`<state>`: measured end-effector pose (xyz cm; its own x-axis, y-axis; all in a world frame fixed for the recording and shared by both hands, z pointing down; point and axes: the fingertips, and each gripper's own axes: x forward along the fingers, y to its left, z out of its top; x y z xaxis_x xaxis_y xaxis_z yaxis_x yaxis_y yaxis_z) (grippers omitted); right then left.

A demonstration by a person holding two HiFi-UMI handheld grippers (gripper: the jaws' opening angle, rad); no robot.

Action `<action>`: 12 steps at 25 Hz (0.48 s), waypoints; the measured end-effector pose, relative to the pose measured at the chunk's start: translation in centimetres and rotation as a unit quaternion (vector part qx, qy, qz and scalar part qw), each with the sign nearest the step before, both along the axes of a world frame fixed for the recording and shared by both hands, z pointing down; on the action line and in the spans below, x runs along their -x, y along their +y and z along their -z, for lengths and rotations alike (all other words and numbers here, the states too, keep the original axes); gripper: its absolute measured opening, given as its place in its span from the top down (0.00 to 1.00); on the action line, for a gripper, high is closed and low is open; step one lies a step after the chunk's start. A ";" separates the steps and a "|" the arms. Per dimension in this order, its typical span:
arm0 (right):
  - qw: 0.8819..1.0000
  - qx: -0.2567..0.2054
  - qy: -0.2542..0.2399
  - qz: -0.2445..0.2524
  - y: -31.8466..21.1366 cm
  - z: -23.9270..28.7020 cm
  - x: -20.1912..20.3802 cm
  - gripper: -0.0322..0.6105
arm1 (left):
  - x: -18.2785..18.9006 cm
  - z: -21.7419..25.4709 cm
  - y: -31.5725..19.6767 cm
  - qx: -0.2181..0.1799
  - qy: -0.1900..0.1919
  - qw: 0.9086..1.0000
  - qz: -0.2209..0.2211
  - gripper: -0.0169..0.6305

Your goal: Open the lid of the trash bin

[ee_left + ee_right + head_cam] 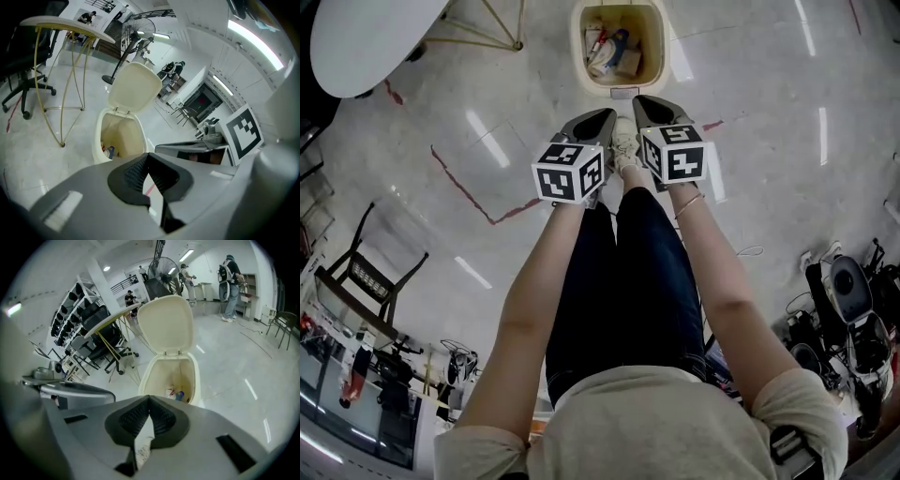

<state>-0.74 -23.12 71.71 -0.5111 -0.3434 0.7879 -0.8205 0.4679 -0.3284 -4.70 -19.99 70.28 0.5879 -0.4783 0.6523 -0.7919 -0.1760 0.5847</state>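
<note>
Both hand-held tools have their jaws pressed together at the tips with nothing between them: the left gripper [602, 116] [147, 158] and the right gripper [643, 101] [149, 400] sit side by side, close but apart, above the person's pale shoe [624, 142]. Just ahead of them on the glossy pale floor [487, 103] stands the cream plastic trash bin [580, 56] [99, 140] [151, 376]. Its rounded cream lid [136, 86] [165, 326] stands upright on the rear hinge, and mixed litter [609, 52] lies inside. To the left is a white round worktop on thin yellow legs [366, 37] [61, 23].
</note>
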 end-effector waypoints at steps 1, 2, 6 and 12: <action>1.000 -0.005 -0.003 -0.004 -0.1 0.9 -0.3 0.94 | -0.1 1.0 -0.1 -0.004 -0.002 1.000 -0.003 0.96; 1.000 -0.009 -0.006 -0.009 -0.2 1.7 -0.5 0.94 | -0.1 1.9 -0.2 -0.009 -0.004 1.000 -0.007 0.96; 0.999 -0.026 -0.015 -0.016 -0.8 5.0 -0.8 0.94 | 0.2 5.7 -1.0 -0.036 -0.013 0.999 -0.018 0.96; 0.998 -0.048 -0.038 -0.029 0.0 11.9 -0.9 0.94 | 0.7 11.5 -0.7 -0.083 -0.040 0.995 -0.045 0.96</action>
<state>0.20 -23.10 59.80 -0.5453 -0.4465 0.7094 -0.8216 0.4527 -0.3466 -5.42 -20.69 58.82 0.5830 -0.5311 0.6148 -0.8111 -0.3373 0.4778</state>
